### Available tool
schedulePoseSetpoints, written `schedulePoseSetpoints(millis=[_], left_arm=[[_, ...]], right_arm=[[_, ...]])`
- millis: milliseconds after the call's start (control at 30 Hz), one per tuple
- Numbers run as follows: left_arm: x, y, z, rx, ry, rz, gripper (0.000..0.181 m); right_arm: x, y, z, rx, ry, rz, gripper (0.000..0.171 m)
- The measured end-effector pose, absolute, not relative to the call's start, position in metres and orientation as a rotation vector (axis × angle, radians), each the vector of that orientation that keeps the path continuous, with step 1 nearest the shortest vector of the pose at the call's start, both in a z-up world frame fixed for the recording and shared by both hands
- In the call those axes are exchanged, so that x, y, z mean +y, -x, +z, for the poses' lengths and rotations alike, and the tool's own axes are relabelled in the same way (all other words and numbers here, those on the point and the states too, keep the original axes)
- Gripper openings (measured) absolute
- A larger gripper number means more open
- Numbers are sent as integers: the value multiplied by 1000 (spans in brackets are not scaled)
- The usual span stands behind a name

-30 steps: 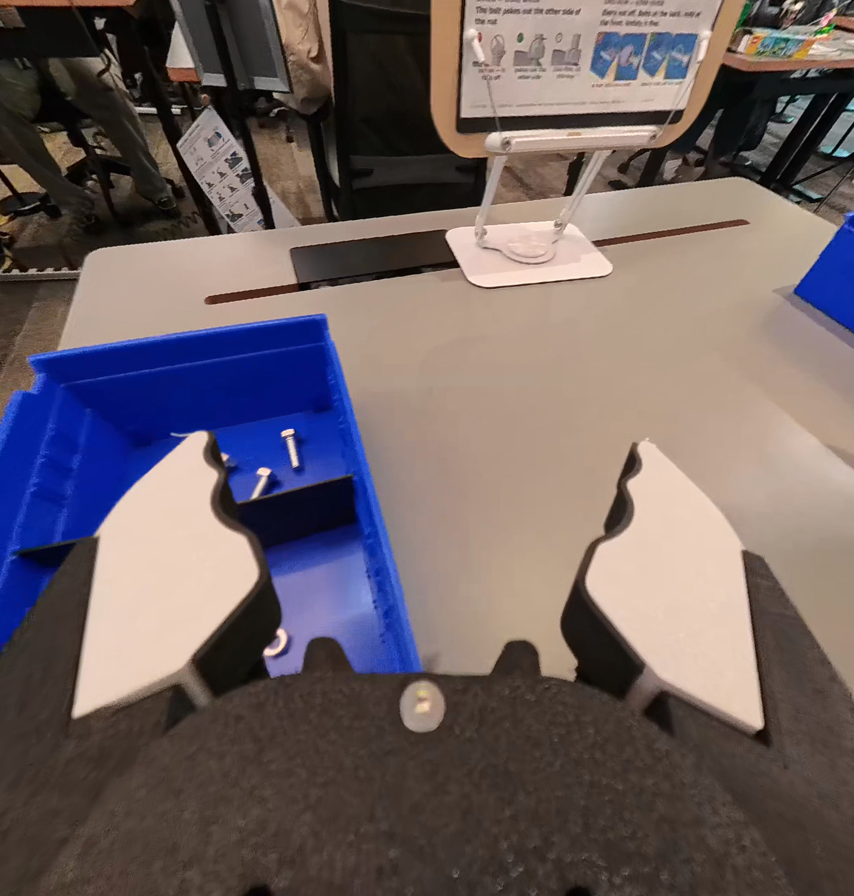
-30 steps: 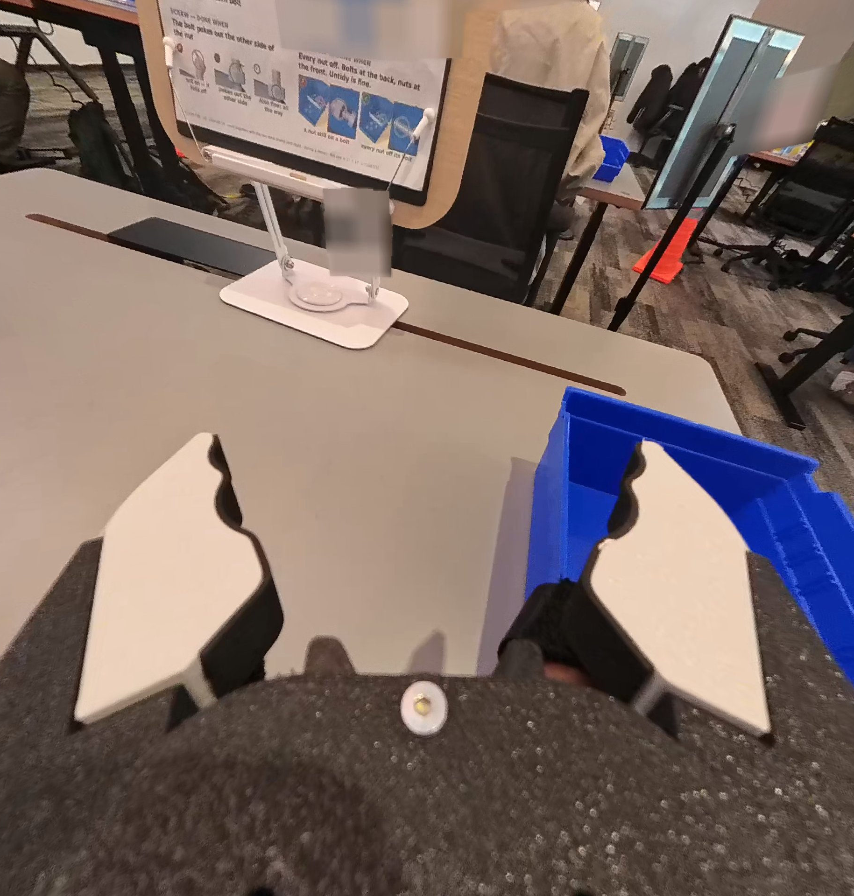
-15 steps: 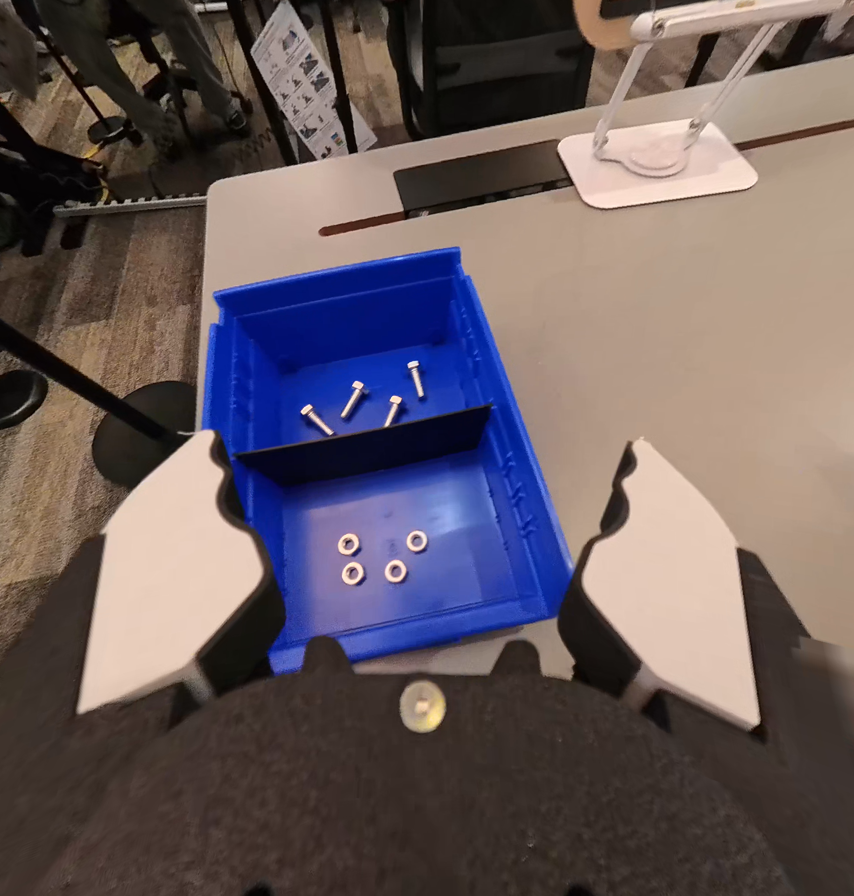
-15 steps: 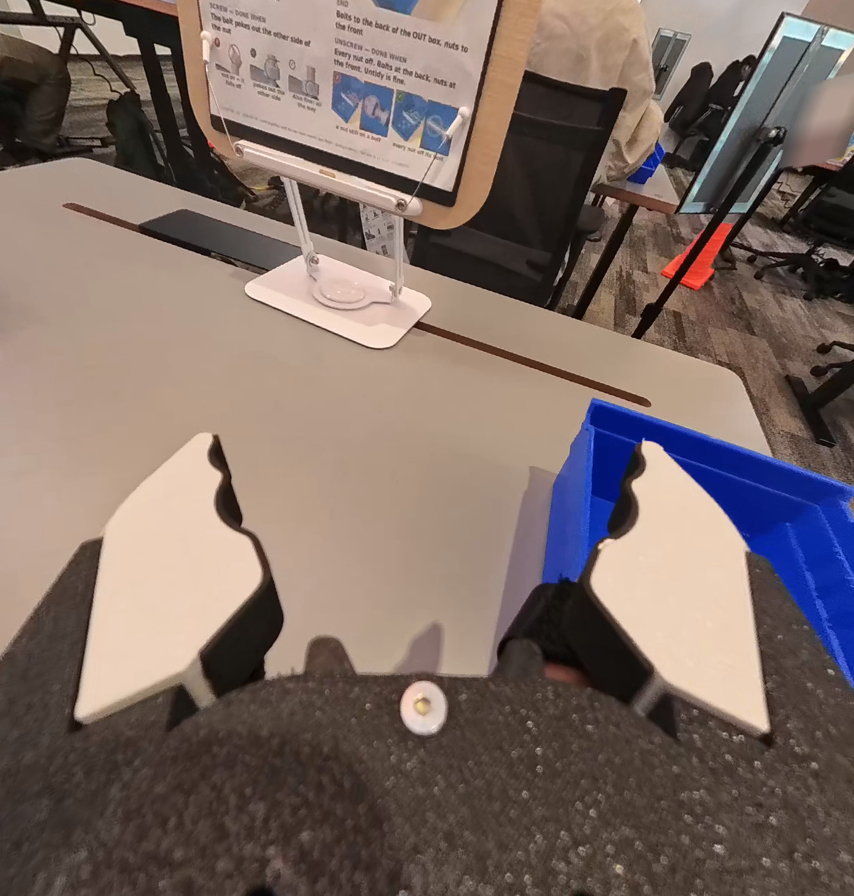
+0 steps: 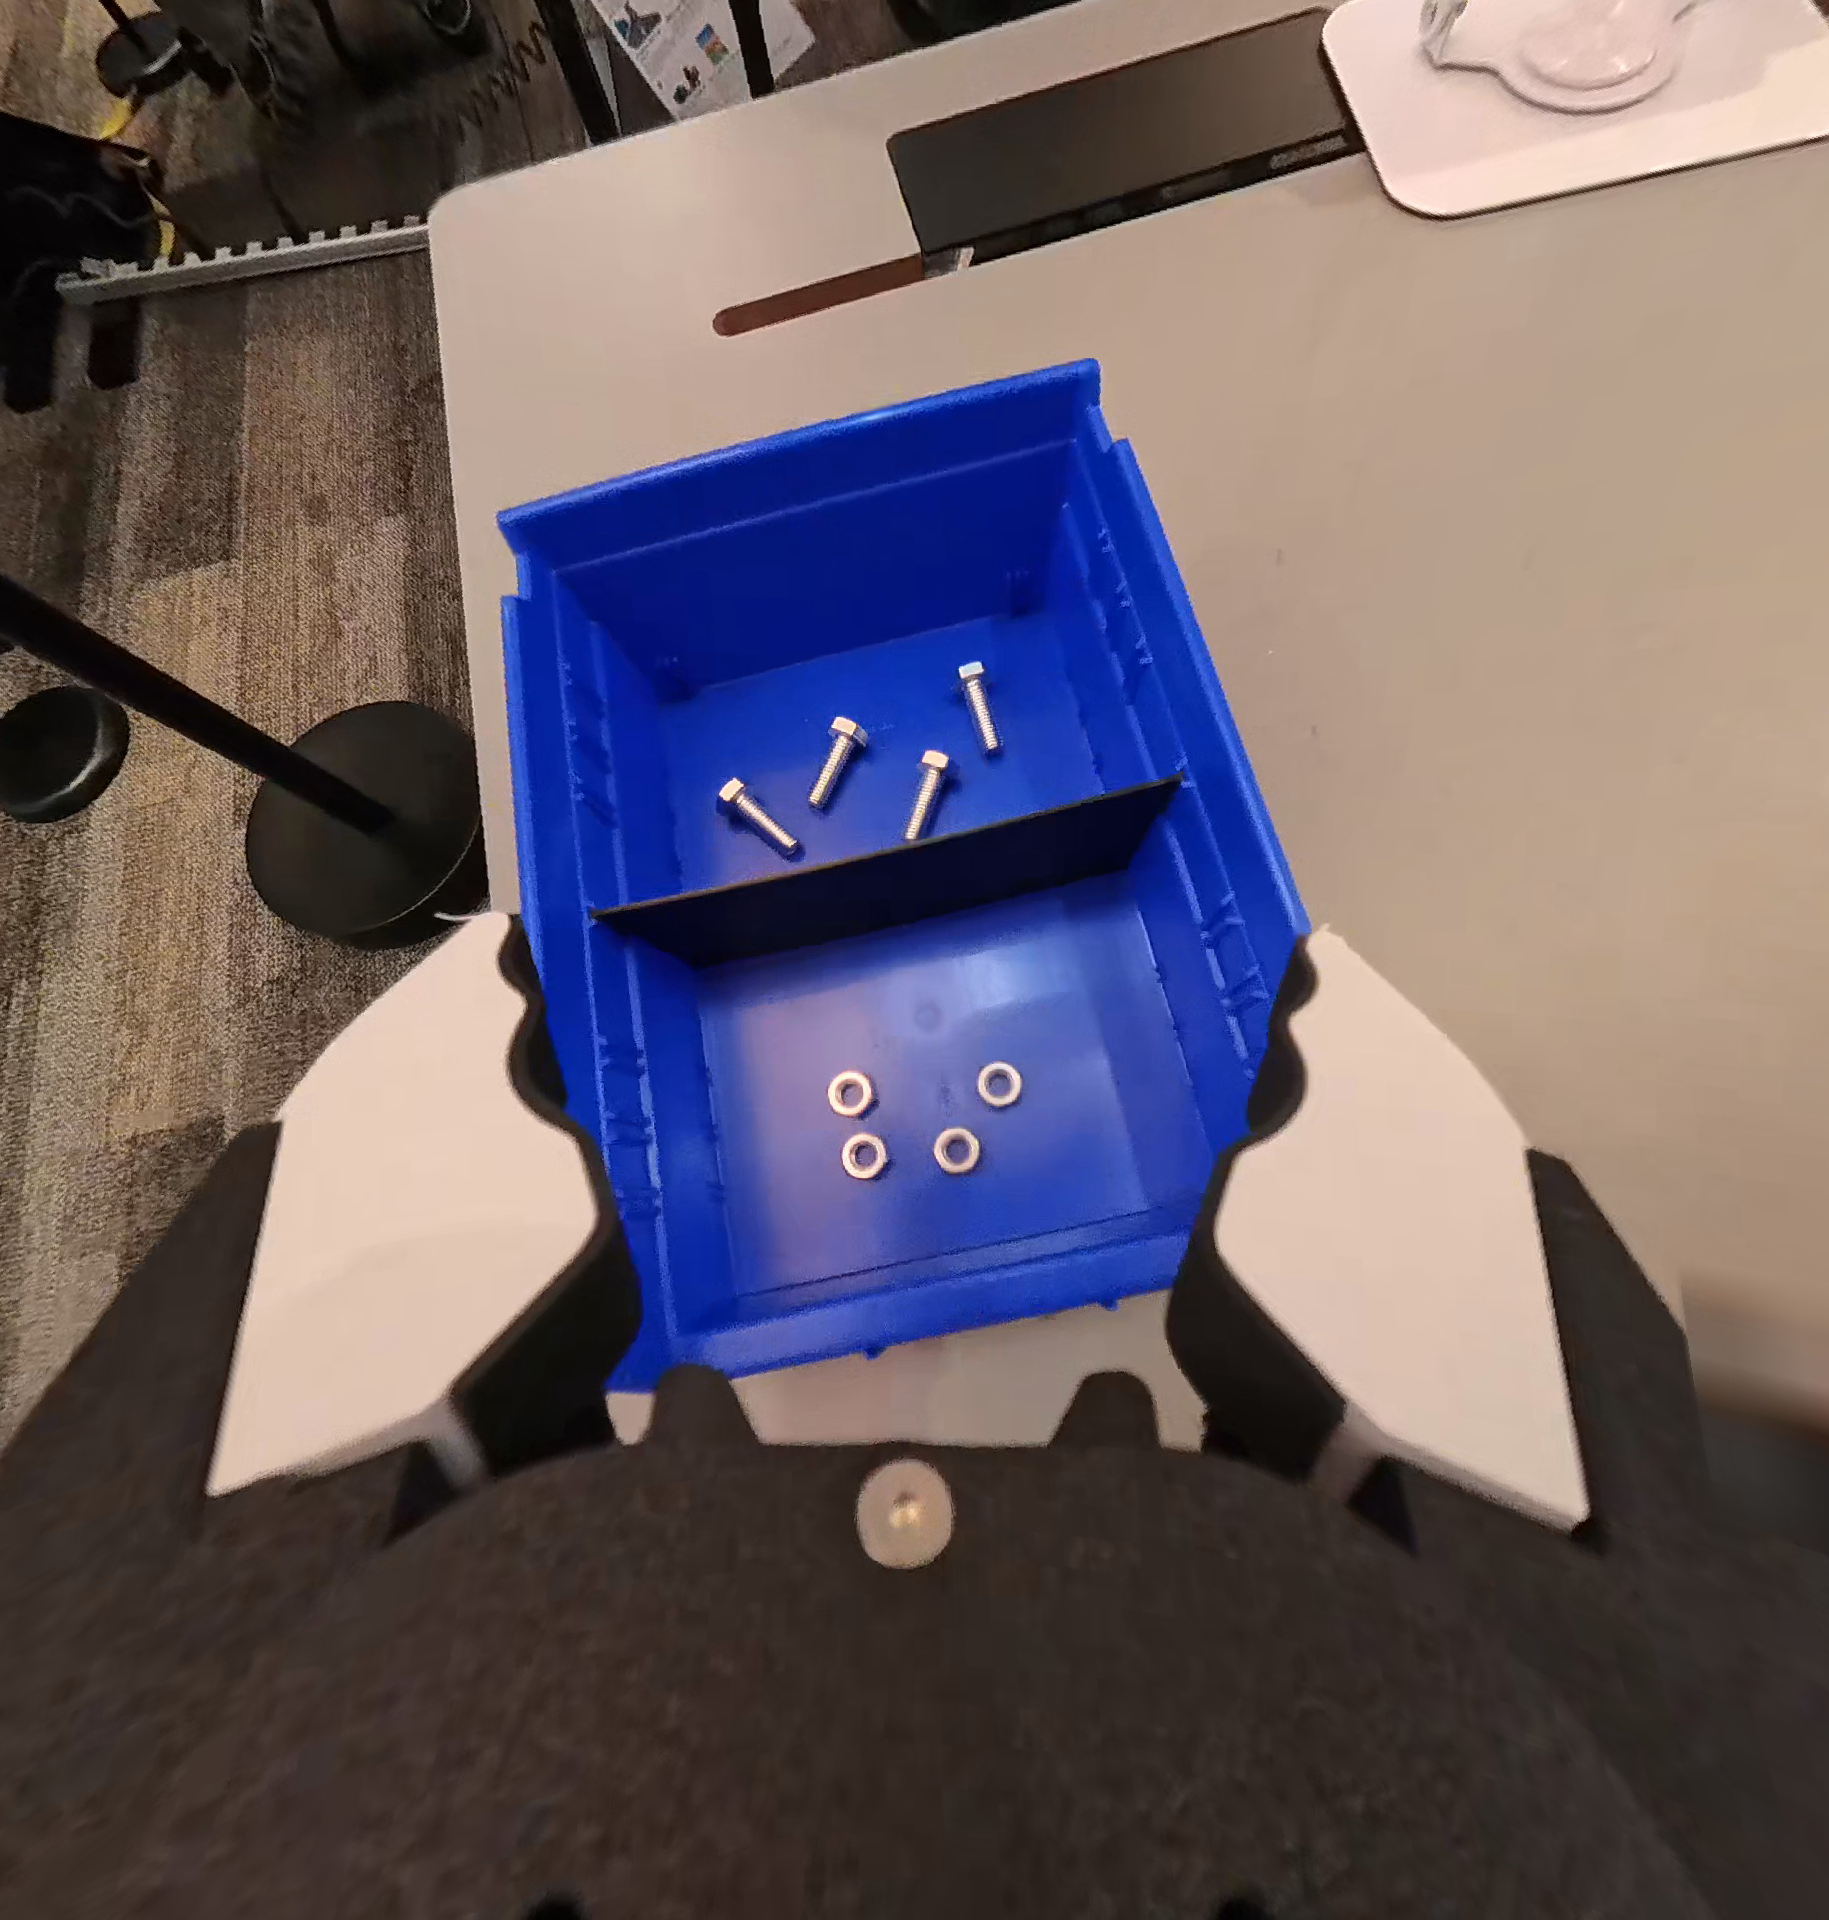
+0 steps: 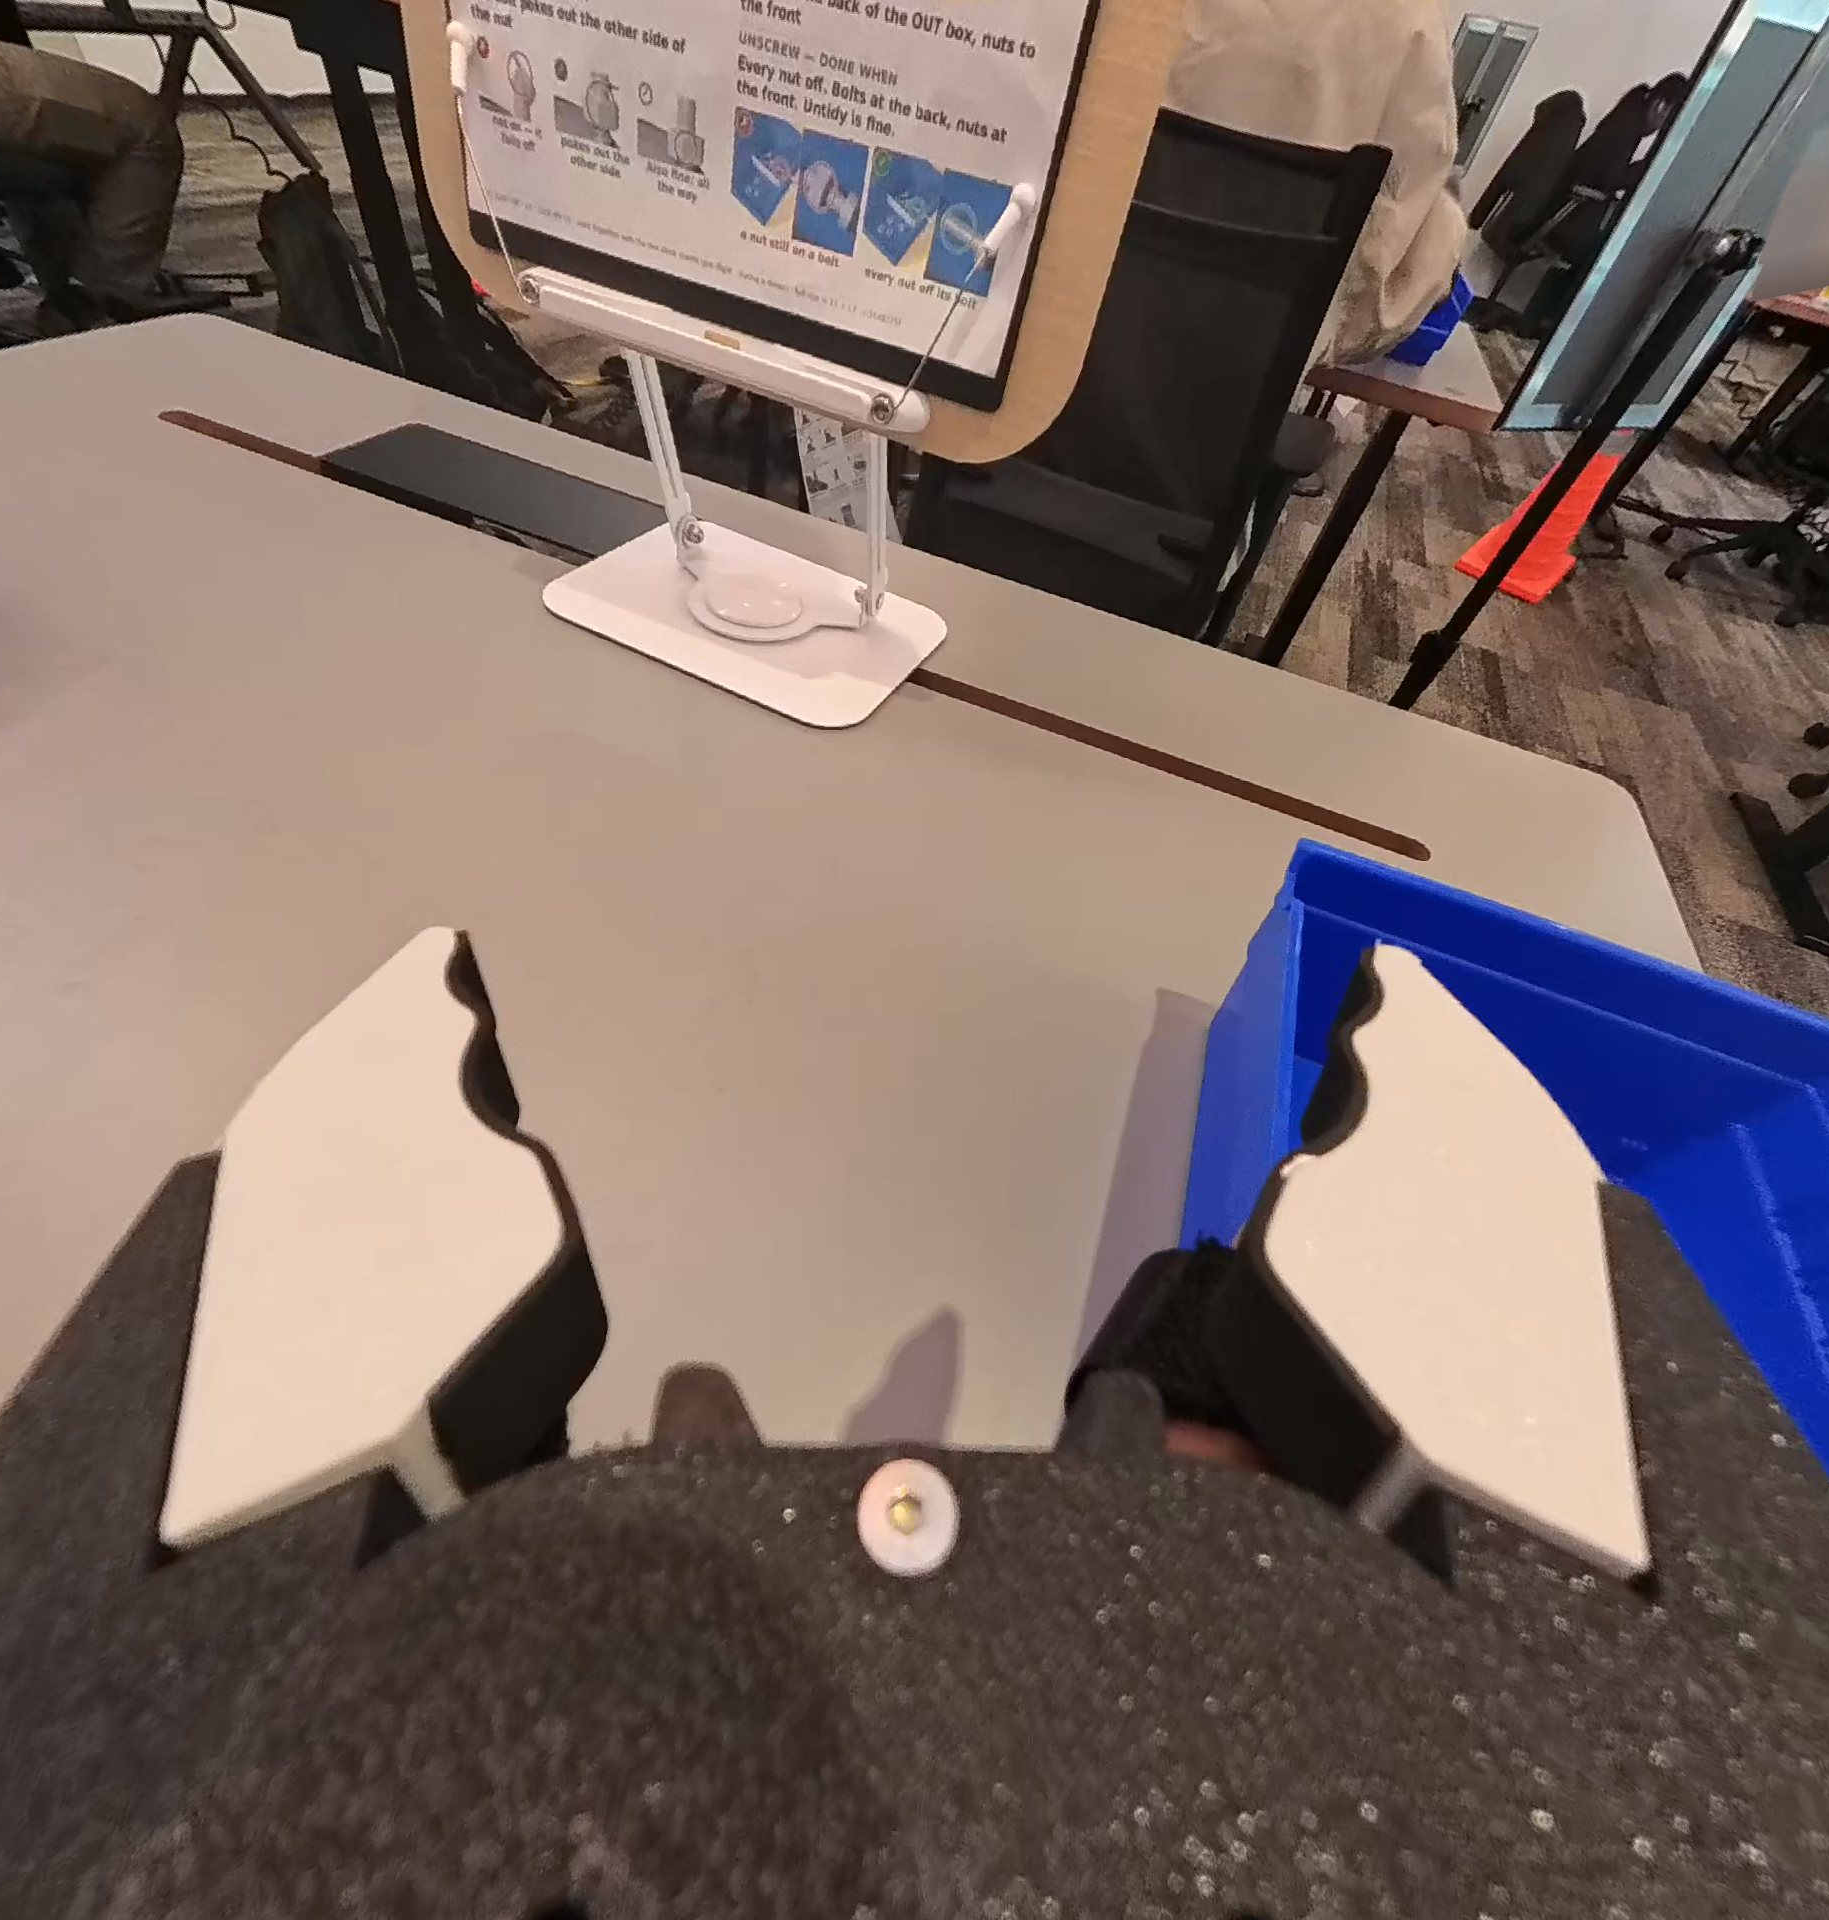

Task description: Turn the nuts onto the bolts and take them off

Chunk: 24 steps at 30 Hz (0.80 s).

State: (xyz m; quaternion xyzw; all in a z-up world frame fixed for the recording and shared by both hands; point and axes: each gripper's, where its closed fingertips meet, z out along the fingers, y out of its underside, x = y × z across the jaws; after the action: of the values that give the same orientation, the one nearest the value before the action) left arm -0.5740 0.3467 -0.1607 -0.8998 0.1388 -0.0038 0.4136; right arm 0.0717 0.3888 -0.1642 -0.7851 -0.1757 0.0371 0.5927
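In the left wrist view a blue bin stands at the table's left edge, split by a black divider. Several silver bolts lie loose in its far compartment. Several silver nuts lie in its near compartment. My left gripper is open and empty, held high above the bin with its fingers framing the near compartment. My right gripper is open and empty above the bare table, beside a second blue bin on its right; that bin's inside is mostly hidden.
A white stand holding an instruction board sits at the table's far middle, next to a black cable cover. The grey table lies between the bins. Chairs, a pole base and seated people lie beyond the table.
My left gripper has risen and tilted down over the left bin, which now shows whole with its nuts and bolts. My right gripper has drifted slightly toward the stand. Both stay open.
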Motion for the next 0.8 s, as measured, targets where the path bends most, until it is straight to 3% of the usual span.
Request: schedulePoseSetpoints(millis=[367,700,800], left_arm=[[407,578,-160,496,2342,49,114],[455,588,-196,614,2455,92,105],[462,582,-206,688,2447,81,89]], right_arm=[[390,-72,-168,-437,1848,71,146],[398,-70,-173,-459,1874,68,146],[400,-65,-176,-474,1881,81,146]])
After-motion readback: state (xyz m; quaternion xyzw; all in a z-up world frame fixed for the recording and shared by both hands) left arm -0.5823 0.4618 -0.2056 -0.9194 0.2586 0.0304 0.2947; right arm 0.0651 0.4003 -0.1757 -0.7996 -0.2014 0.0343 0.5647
